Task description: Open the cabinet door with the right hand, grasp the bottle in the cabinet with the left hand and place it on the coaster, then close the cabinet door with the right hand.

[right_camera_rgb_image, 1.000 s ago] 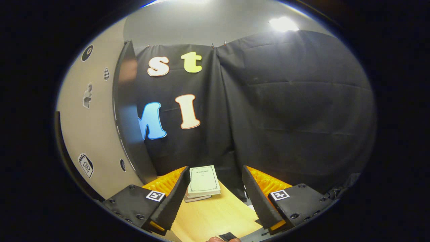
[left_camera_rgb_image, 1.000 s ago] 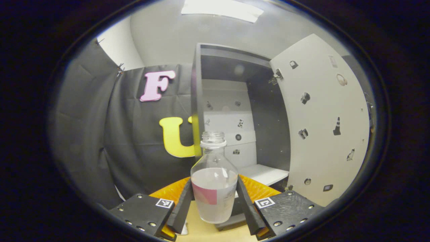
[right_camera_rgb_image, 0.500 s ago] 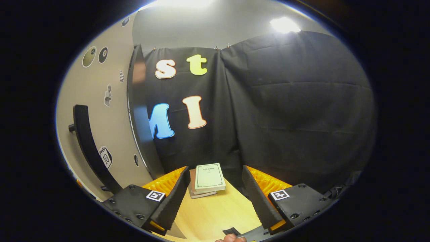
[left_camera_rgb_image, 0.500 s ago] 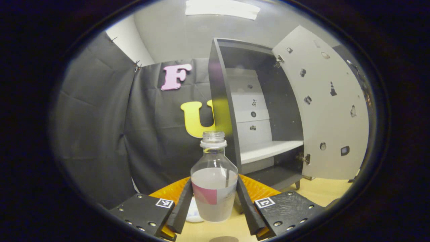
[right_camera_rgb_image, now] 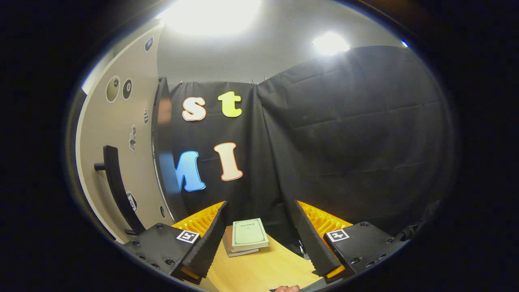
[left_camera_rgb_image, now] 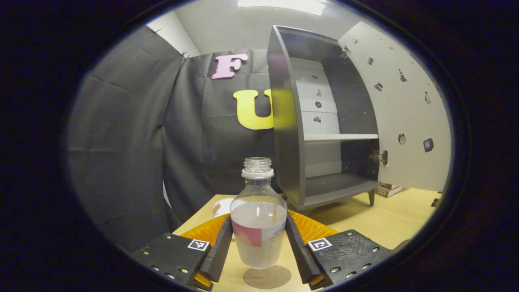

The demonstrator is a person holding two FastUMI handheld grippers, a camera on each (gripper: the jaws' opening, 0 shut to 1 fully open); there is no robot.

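The left tool point(left_camera_rgb_image: 258, 239) is clamped on the bottle point(left_camera_rgb_image: 258, 221), which hangs upright just above the round coaster point(left_camera_rgb_image: 267, 276) on the tabletop point(left_camera_rgb_image: 389, 221). To land it well, lower straight down, keep it vertical, and let go only once the base sits flat. The right tool point(right_camera_rgb_image: 259, 235) is spread and empty, the door handle point(right_camera_rgb_image: 117, 188) at its 9 o'clock. A second ago the bottle was at the cabinet point(left_camera_rgb_image: 324, 121) mouth; the coaster has now come beneath it.

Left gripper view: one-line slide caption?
Left tongs hold the bottle just above the coaster; cabinet door open.
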